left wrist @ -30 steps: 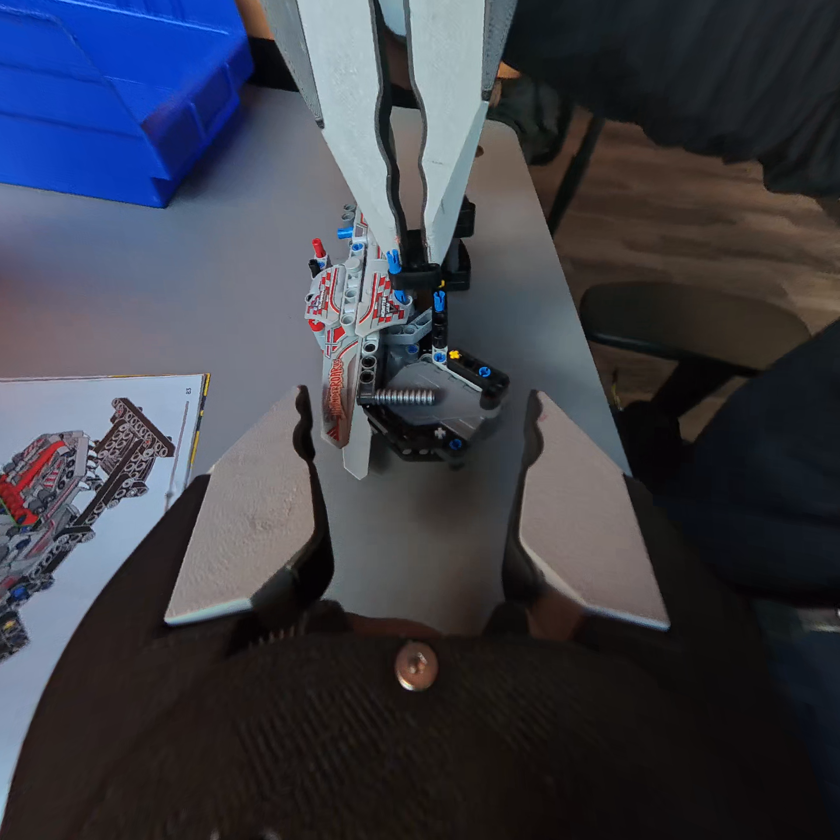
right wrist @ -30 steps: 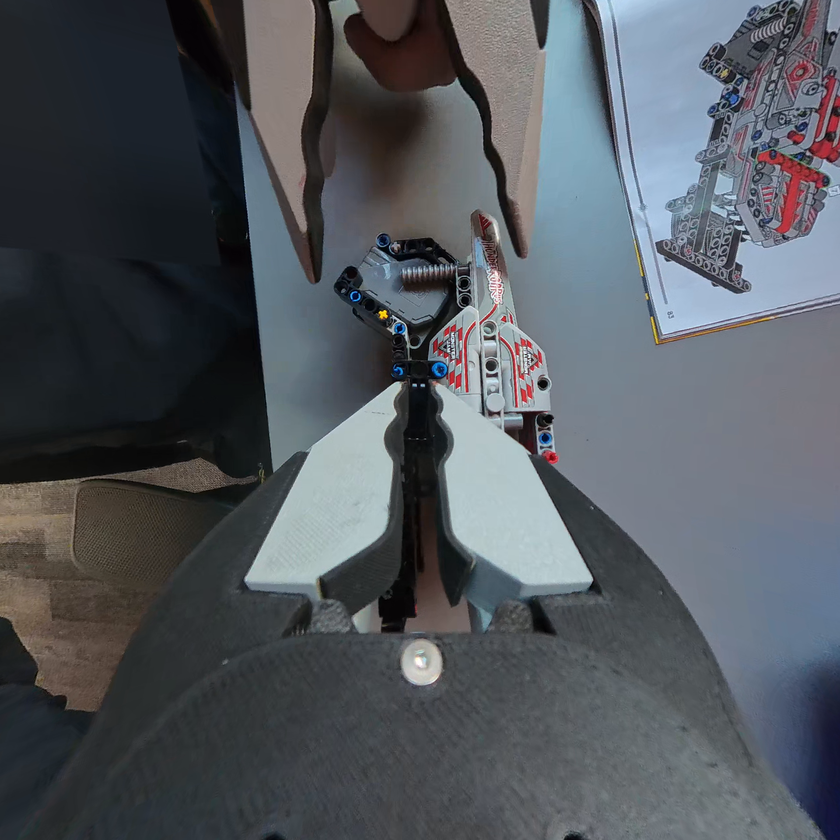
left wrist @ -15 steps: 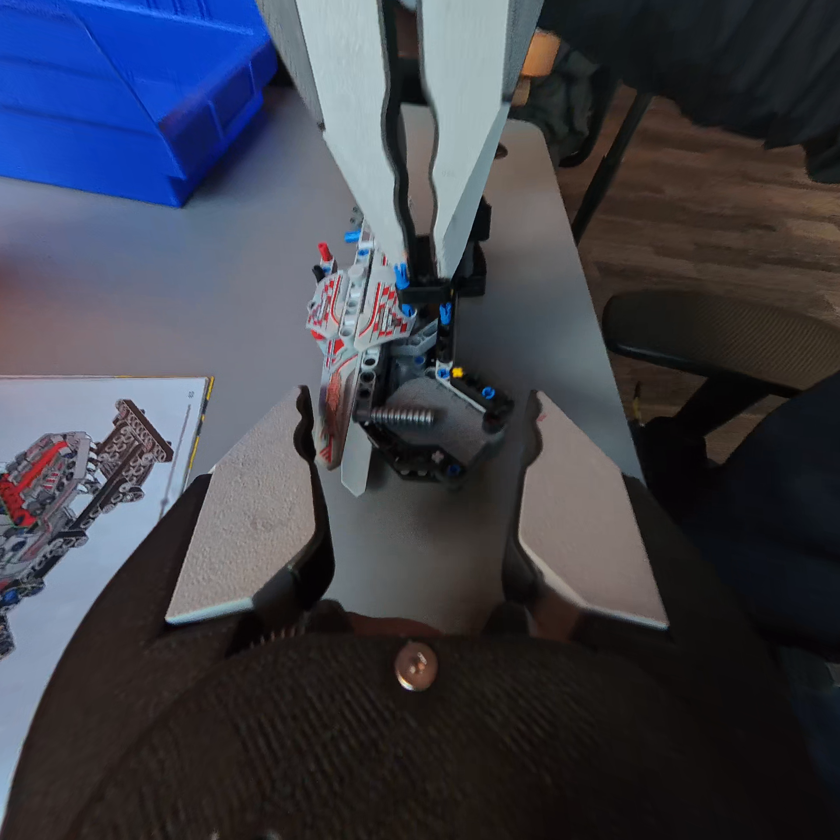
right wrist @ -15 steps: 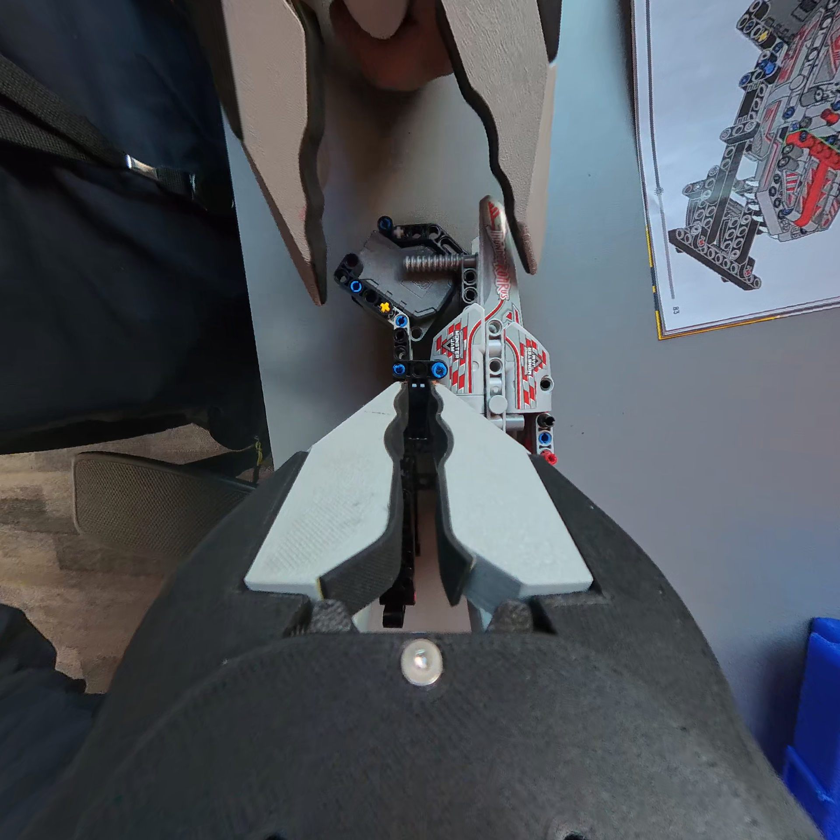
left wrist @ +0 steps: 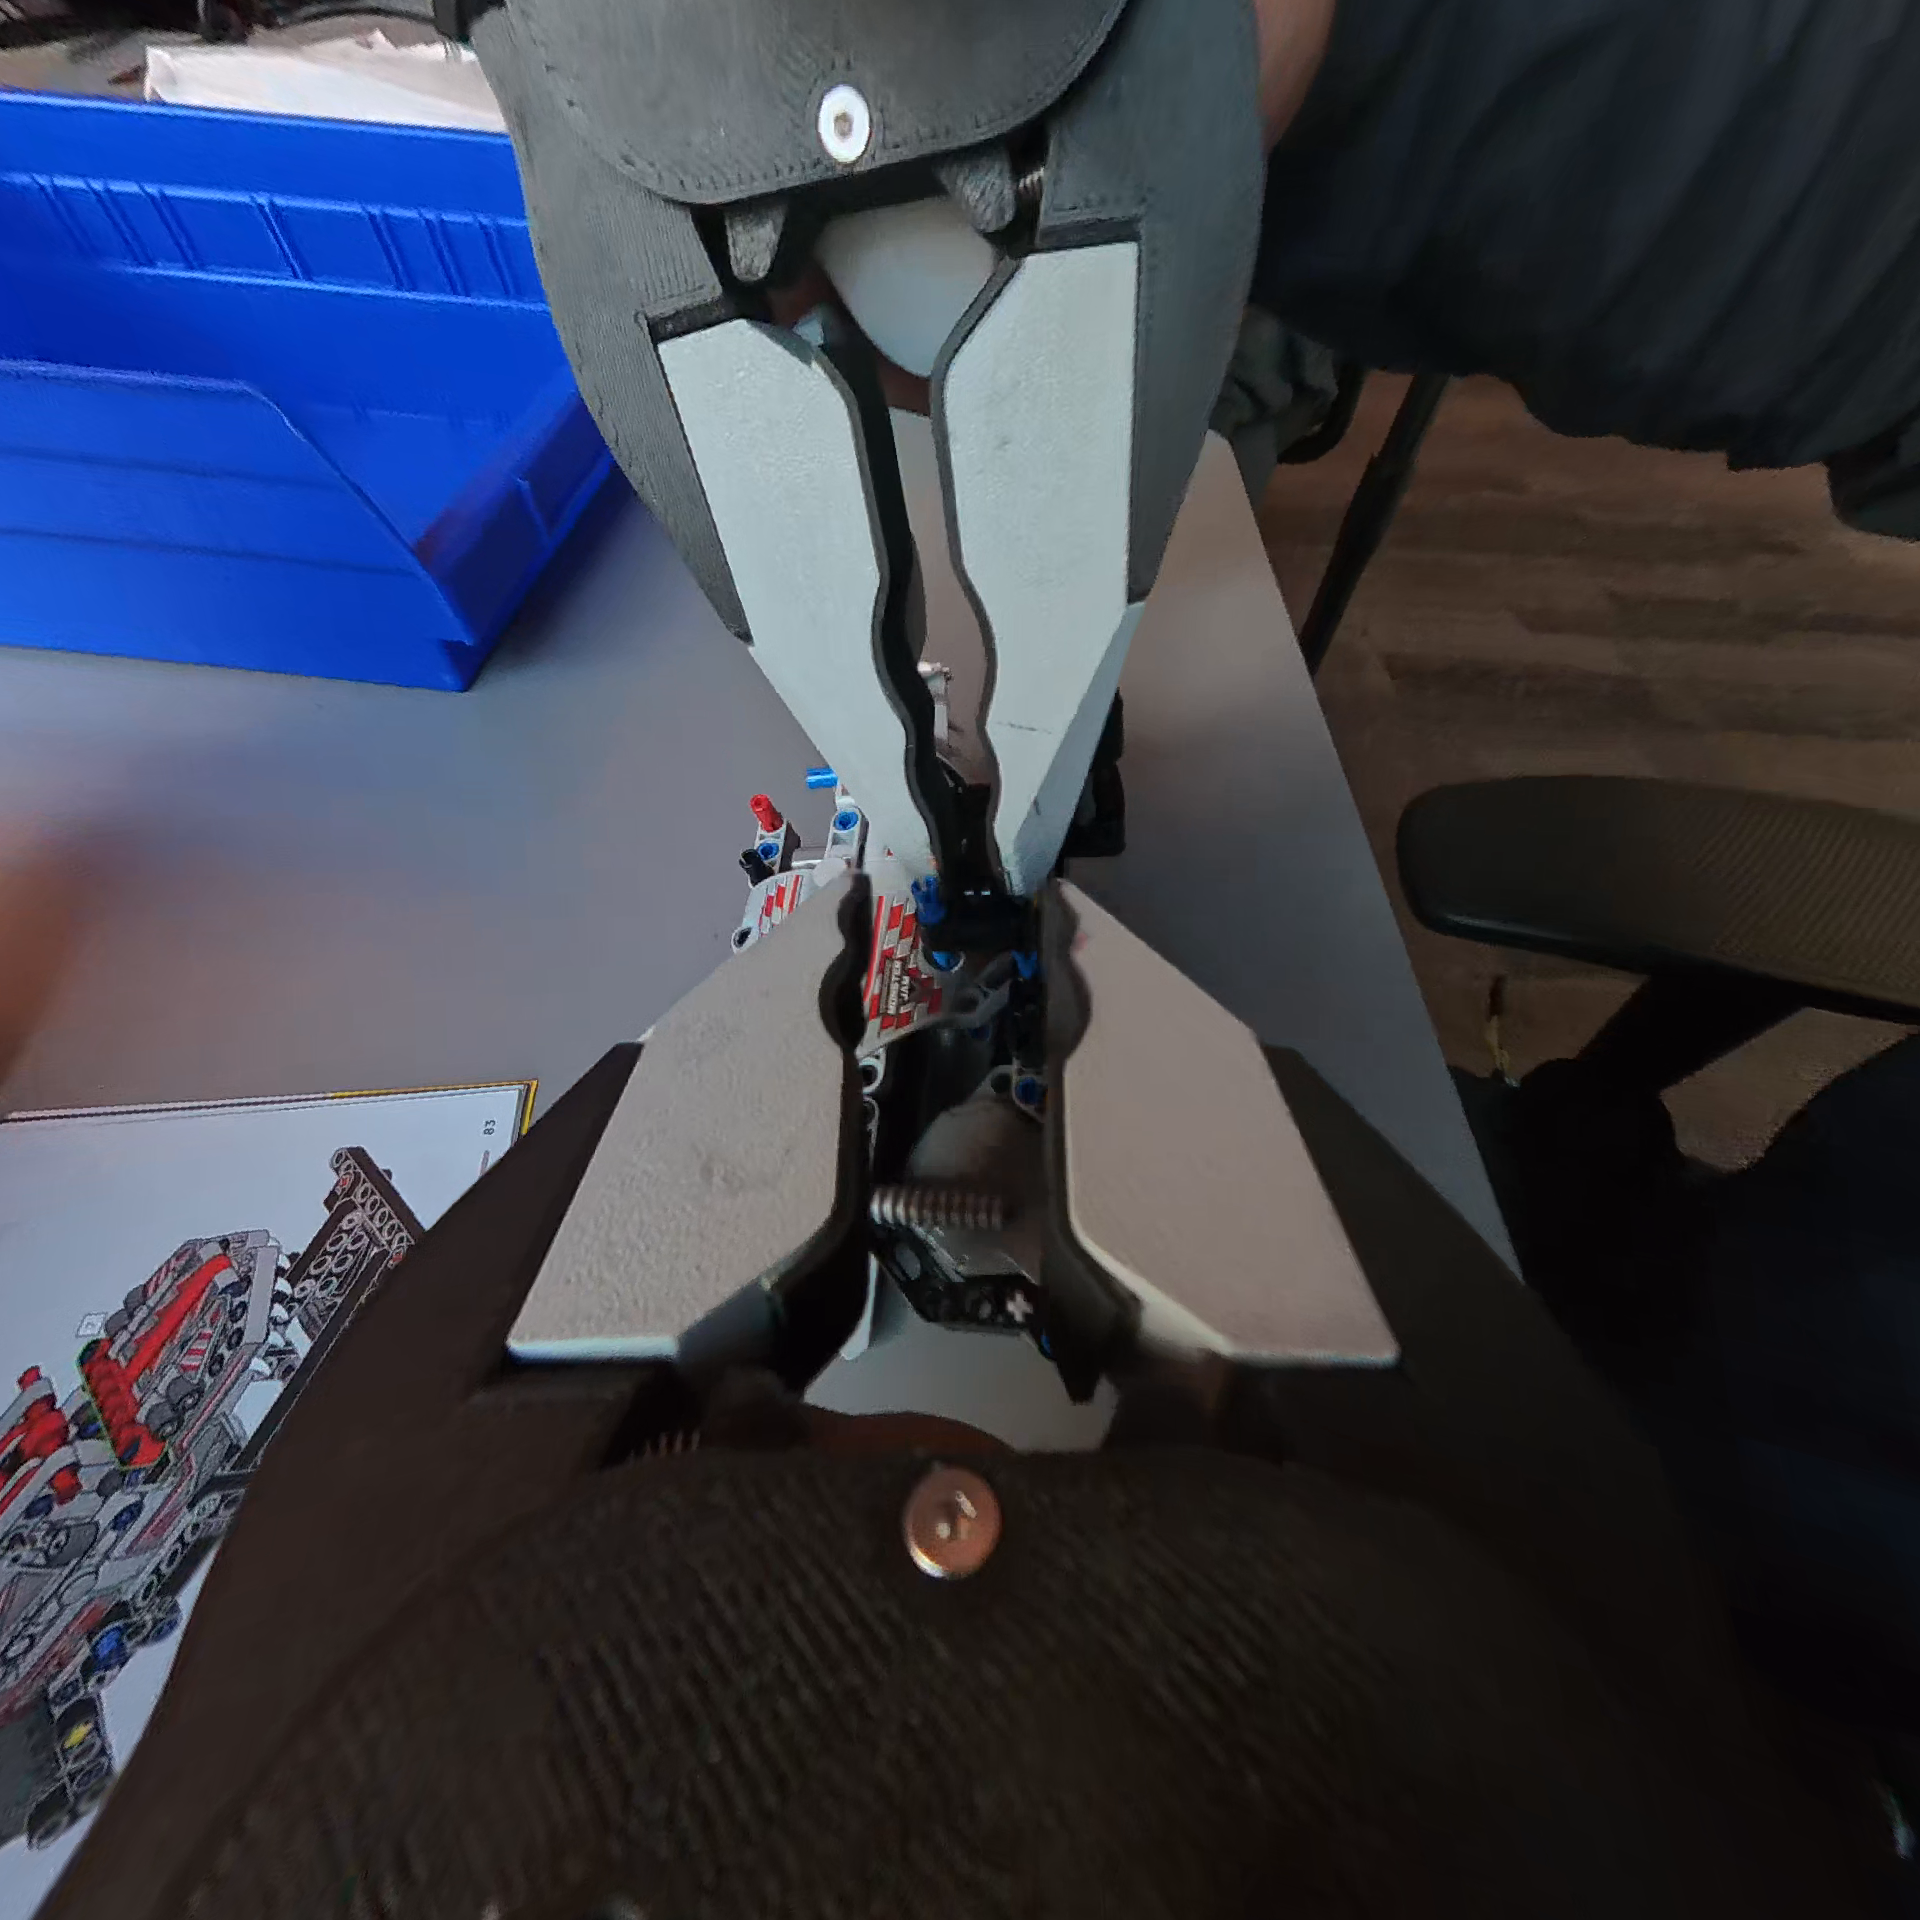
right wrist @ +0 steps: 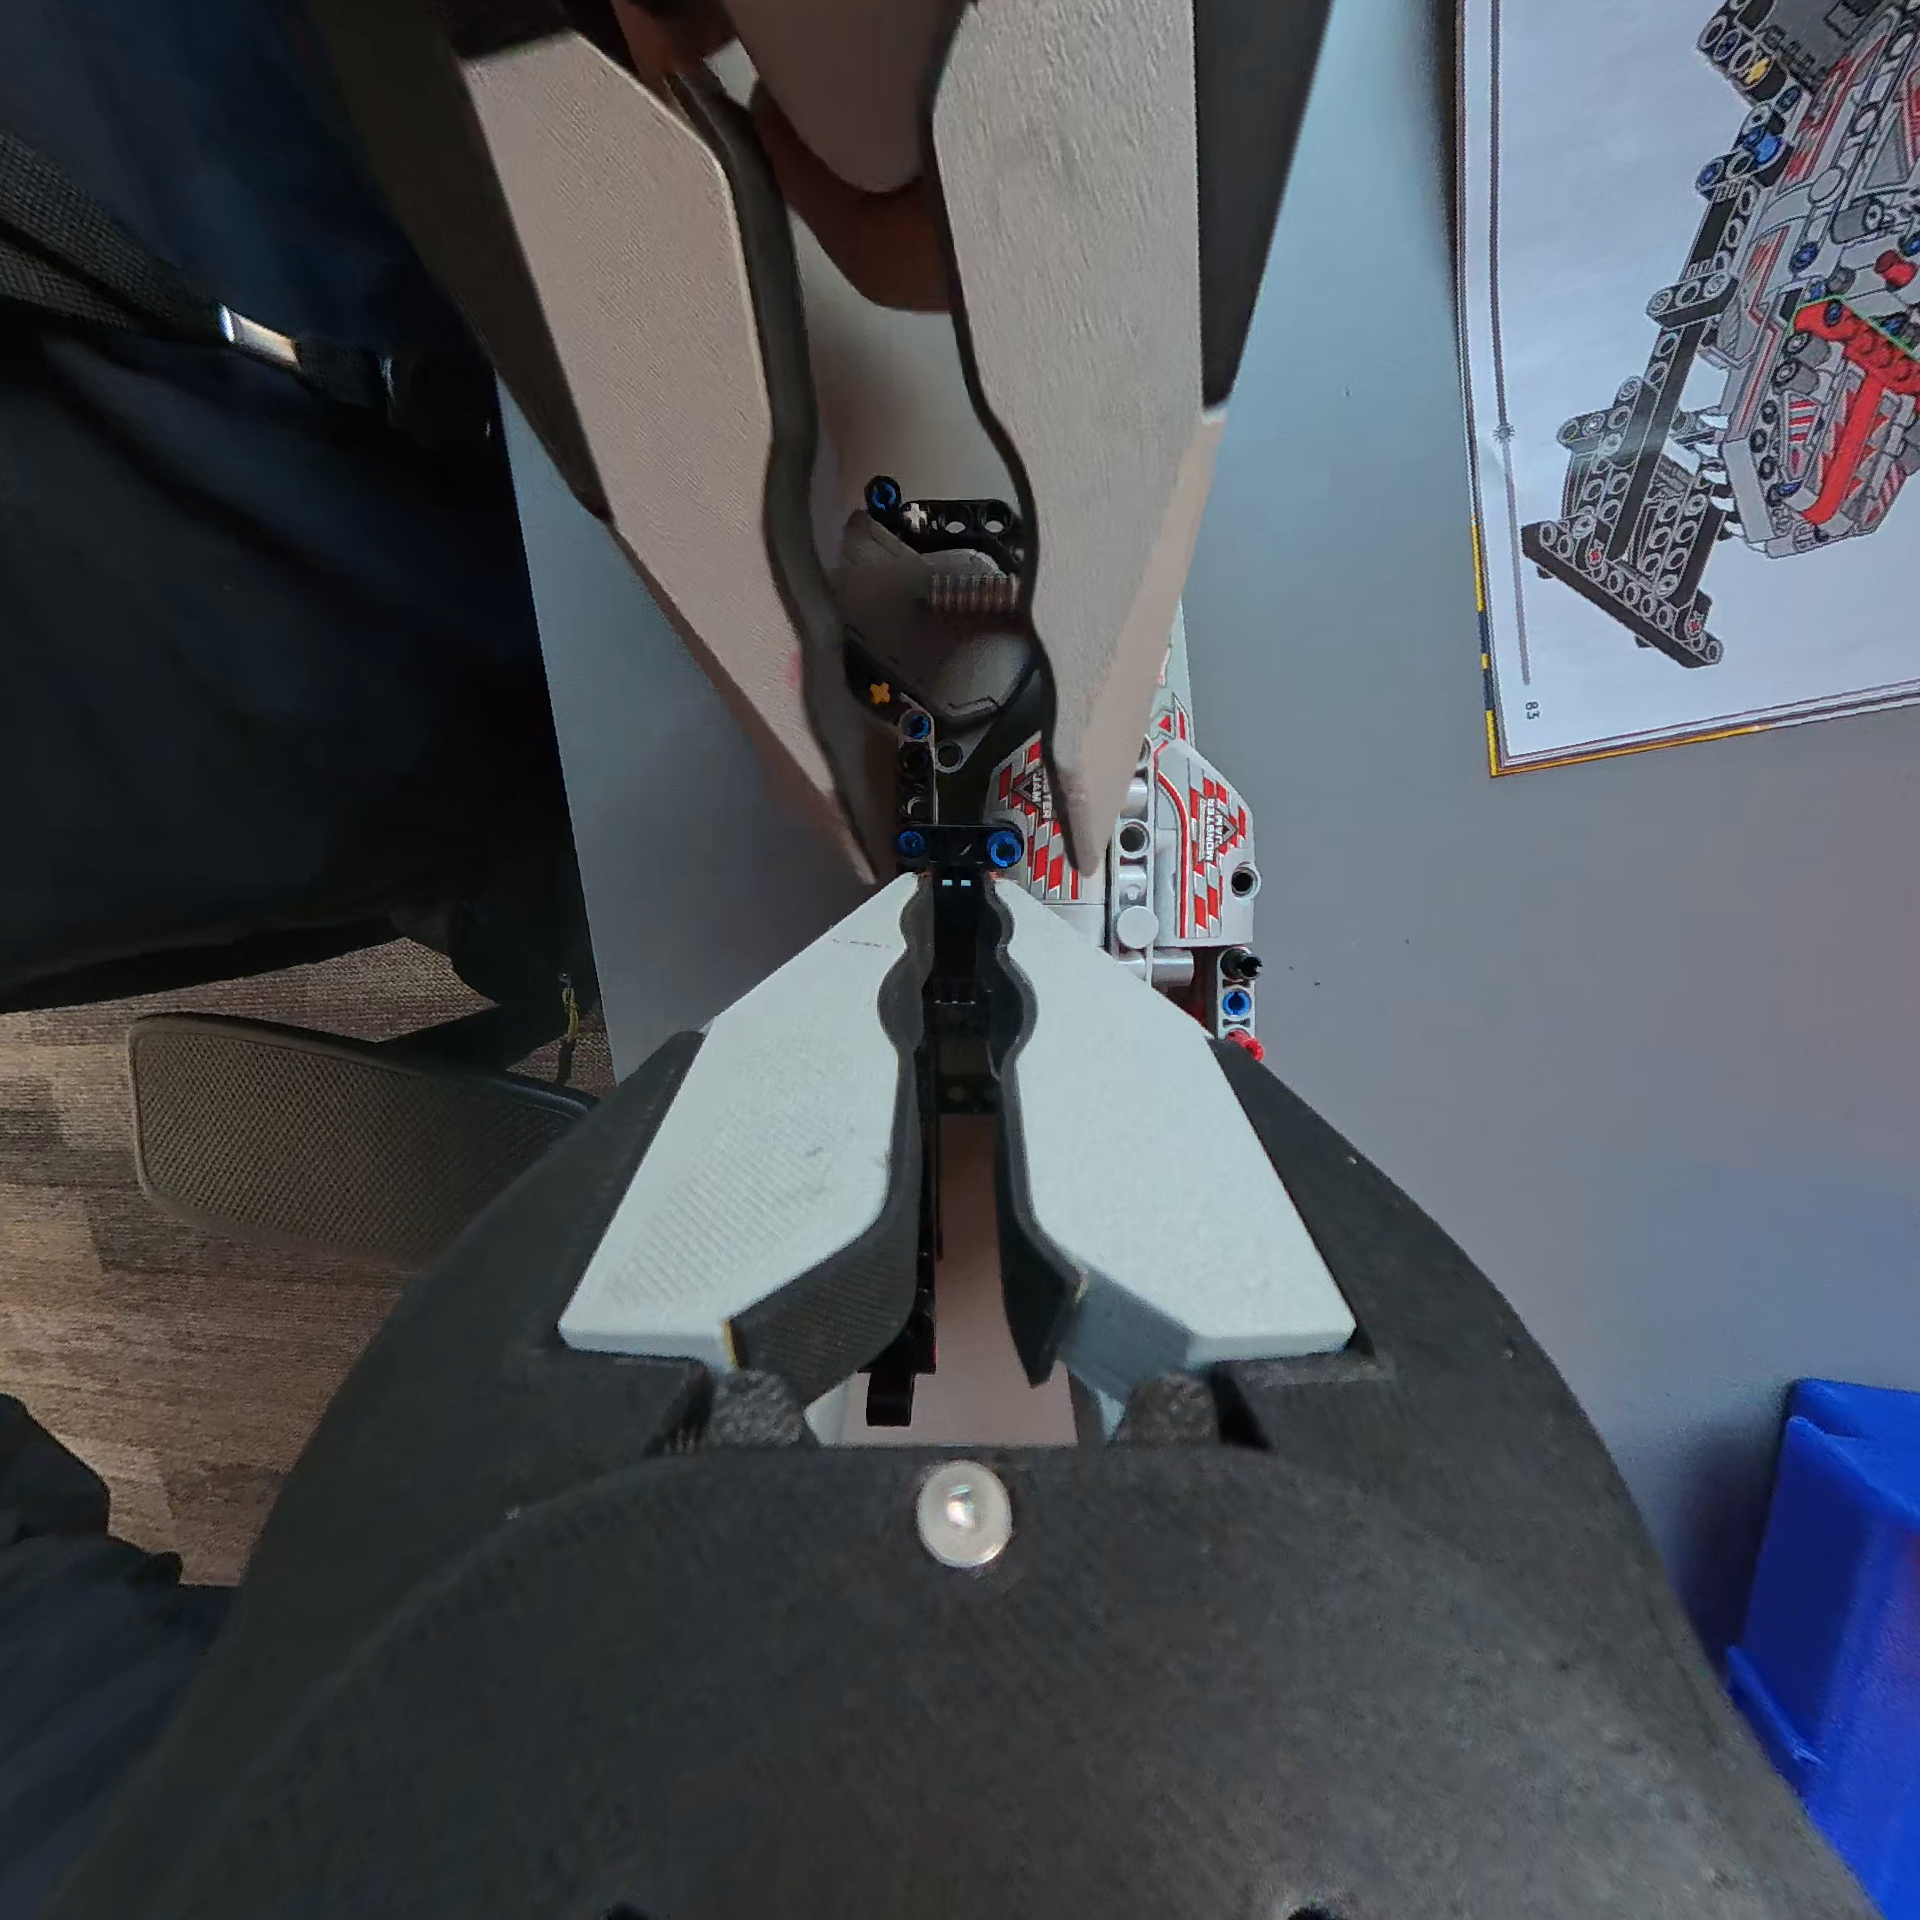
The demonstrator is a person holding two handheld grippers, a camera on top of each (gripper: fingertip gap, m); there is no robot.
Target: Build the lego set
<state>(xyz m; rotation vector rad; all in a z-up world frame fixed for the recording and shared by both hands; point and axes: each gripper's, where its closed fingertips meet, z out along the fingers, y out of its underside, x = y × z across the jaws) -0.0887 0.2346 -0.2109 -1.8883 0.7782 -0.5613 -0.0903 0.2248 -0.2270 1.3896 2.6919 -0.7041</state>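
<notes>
While the right gripper pinches a black beam end-on, the half-built Lego model near the bench's edge is straddled lengthwise by the left gripper, fingers half-spread; contact cannot be told.

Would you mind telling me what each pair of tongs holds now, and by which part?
Right tongs pinch the model's black beam. Left tongs straddle the model; a firm grip cannot be told.
</notes>
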